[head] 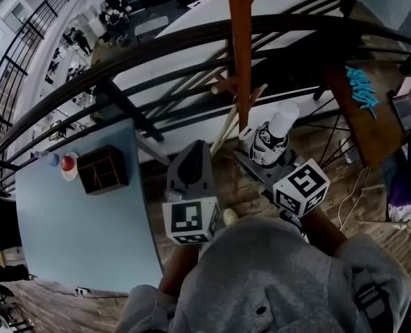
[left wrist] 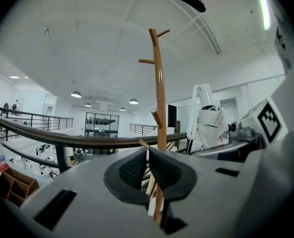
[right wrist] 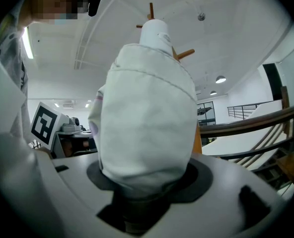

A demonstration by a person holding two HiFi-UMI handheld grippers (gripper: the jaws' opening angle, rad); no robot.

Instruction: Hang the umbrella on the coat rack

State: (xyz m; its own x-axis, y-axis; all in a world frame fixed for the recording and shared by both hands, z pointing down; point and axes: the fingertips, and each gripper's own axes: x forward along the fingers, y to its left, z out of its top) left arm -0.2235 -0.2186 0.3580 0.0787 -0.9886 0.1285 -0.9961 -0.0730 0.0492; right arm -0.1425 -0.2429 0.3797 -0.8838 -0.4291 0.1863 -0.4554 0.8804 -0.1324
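The wooden coat rack (head: 240,47) stands by the railing, its pegs branching off an orange-brown pole (left wrist: 160,98). A white folded umbrella (head: 271,141) stands upright in my right gripper (head: 275,165), just right of the pole's lower part. It fills the right gripper view (right wrist: 147,118), where the jaws (right wrist: 144,192) are shut on its lower end and the rack's pegs (right wrist: 184,53) peek out behind it. My left gripper (head: 191,168) is level with the right one, to its left. Its pads (left wrist: 132,170) stand together with nothing between them; the pole shows beyond their tips.
A dark curved railing (head: 191,37) runs behind the rack, over a drop to a lower floor. A pale blue table (head: 80,227) at the left bears a brown open box (head: 103,169) and a red object (head: 67,163). A brown desk with turquoise items (head: 362,85) is at the right.
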